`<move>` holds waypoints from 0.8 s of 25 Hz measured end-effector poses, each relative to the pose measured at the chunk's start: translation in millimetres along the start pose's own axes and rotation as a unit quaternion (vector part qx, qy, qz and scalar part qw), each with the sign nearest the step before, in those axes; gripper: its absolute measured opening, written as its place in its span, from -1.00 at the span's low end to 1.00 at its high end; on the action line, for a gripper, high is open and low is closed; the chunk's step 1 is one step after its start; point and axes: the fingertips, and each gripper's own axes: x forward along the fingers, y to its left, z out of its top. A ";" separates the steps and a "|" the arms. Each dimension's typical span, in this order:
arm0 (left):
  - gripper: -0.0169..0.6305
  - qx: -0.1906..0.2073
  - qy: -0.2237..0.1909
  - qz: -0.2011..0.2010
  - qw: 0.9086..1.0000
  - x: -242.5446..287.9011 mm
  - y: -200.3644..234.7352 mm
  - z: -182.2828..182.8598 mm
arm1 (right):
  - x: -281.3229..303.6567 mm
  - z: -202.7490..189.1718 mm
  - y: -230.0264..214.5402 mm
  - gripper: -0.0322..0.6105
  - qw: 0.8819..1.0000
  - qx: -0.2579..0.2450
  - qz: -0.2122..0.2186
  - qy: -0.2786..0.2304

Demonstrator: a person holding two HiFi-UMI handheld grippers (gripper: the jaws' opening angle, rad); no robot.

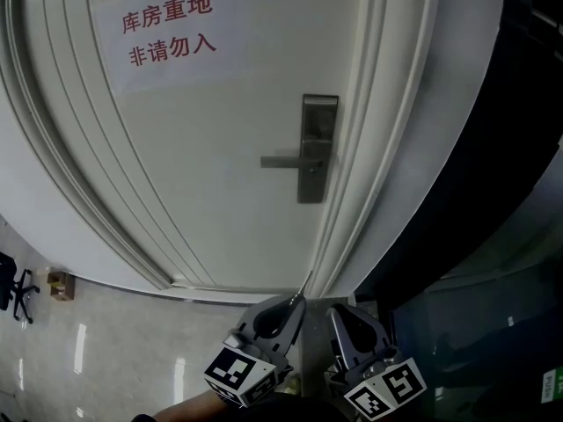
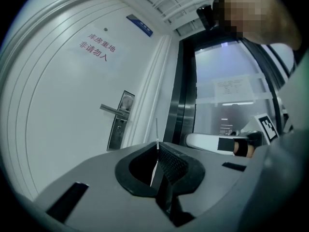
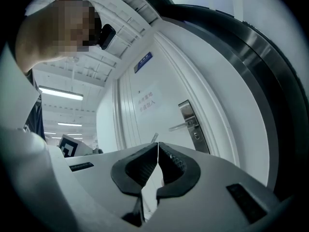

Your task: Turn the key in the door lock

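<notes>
Left gripper view: the key [image 2: 157, 131] is a thin metal blade clamped between the shut jaws of the left gripper [image 2: 158, 148], tip poking up past them, well apart from the lock plate [image 2: 119, 122] on the white door [image 2: 63, 110]. Right gripper view: the right gripper [image 3: 158, 148] has its jaws together with nothing between them; only a sliver of the key [image 3: 154, 137] shows beyond, with the lock plate [image 3: 190, 124] further off. Head view shows both at once: left gripper [image 1: 295, 302] and right gripper [image 1: 339, 316] low and side by side, close to each other, with the key [image 1: 303, 281] pointing up toward the door frame, below the lock plate [image 1: 317, 148]. The lever handle [image 1: 283, 160] sits horizontal, pointing left. Only the head view shows the paper sign [image 1: 167, 26] with red characters clearly, plus the pale tiled floor [image 1: 106, 350], an office chair [image 1: 18, 290] and a small box [image 1: 60, 284] at far left. Both gripper views catch a blue plate [image 2: 140, 25] above the door; the left one also shows a glass partition [image 2: 231, 95] beside a dark frame.
</notes>
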 end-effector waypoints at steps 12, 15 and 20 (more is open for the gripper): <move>-0.93 -0.061 -0.003 -0.041 0.997 88.4 64.3 8.4 | 61.0 12.9 -43.5 -0.85 0.999 -0.016 -0.038 -0.011; -0.93 -0.153 -0.007 -0.046 0.987 119.0 91.6 10.1 | 71.5 12.7 -56.0 -0.85 0.999 -0.016 -0.051 -0.009; -0.93 -0.276 -0.010 -0.046 0.960 161.2 120.1 3.0 | 76.5 14.8 -82.3 -0.85 0.997 -0.018 -0.079 -0.011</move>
